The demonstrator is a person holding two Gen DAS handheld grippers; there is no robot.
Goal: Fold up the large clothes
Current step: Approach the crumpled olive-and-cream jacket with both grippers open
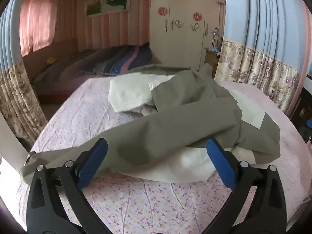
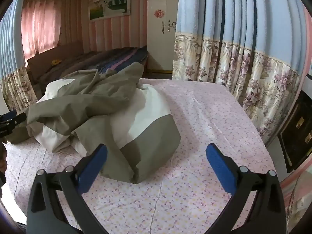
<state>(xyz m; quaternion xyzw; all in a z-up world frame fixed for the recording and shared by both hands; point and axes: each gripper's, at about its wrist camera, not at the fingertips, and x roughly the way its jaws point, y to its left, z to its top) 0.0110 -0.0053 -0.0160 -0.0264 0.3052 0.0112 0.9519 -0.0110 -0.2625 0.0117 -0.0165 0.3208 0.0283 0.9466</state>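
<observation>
Crumpled garment (image 1: pixel 175 120) on bedsheet (image 1: pixel 136 200); left gripper (image 1: pixel 157 152) gaping, empty; right gripper (image 2: pixel 156 156) likewise; wardrobe (image 1: pixel 183 25) fuller leftward

A home bedroom. A bed (image 1: pixel 148 198) with a pink floral sheet fills the lower frame. At middle left a second bed (image 1: pixel 93 68) carries a striped blanket. A white wardrobe (image 1: pixel 181 25) stands at upper centre, a framed picture (image 1: pixel 108 2) hangs on striped pink wallpaper, and blue floral-hemmed curtains (image 2: pixel 243 44) drape the right side.

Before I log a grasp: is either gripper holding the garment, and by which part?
Nothing is held. Both grippers, left and right, are open above the garment.
</observation>
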